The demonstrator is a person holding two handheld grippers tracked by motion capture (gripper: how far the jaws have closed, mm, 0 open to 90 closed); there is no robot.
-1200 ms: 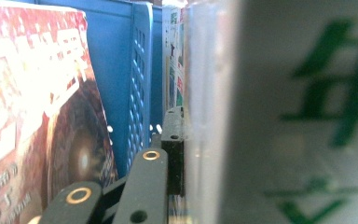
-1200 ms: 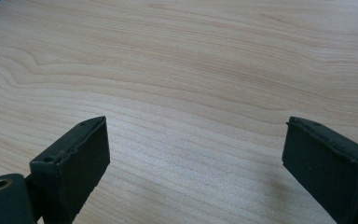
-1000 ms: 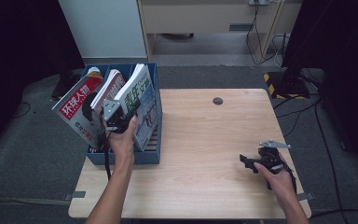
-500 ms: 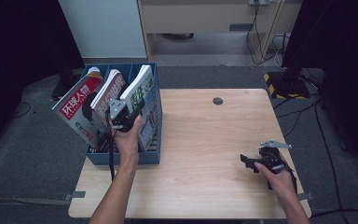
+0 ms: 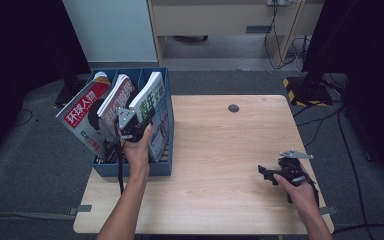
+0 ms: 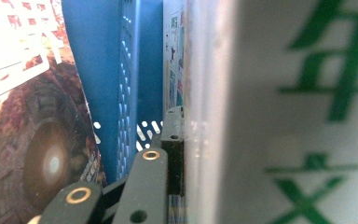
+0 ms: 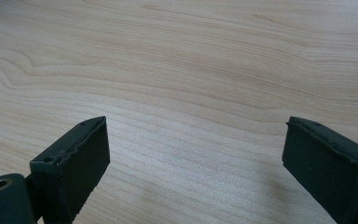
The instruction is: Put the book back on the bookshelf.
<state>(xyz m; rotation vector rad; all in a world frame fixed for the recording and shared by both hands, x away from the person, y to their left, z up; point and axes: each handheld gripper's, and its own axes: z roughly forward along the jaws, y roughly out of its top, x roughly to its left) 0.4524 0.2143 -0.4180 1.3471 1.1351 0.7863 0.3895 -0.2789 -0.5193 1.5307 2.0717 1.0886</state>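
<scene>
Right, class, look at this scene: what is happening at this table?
A person works with a pair of tongs in each hand. The left tongs are up at the blue file box, pressed against the green-lettered magazine that stands in it. The right tongs hang open over the bare wooden table.

White Chinese characters reading 环球人物 run down the red masthead band of the leftmost glossy magazine [image 5: 82,116] standing in the blue plastic file box [image 5: 135,167] on the pale wooden table [image 5: 220,150]. Large green characters mark the white cover of the rightmost magazine [image 5: 152,102], with 青年 legible at the top in the high view and 年 and 文 looming close in the left gripper view [image 6: 307,116]. The black lettering on the white-covered middle magazine [image 5: 120,95] is too small to read.
</scene>
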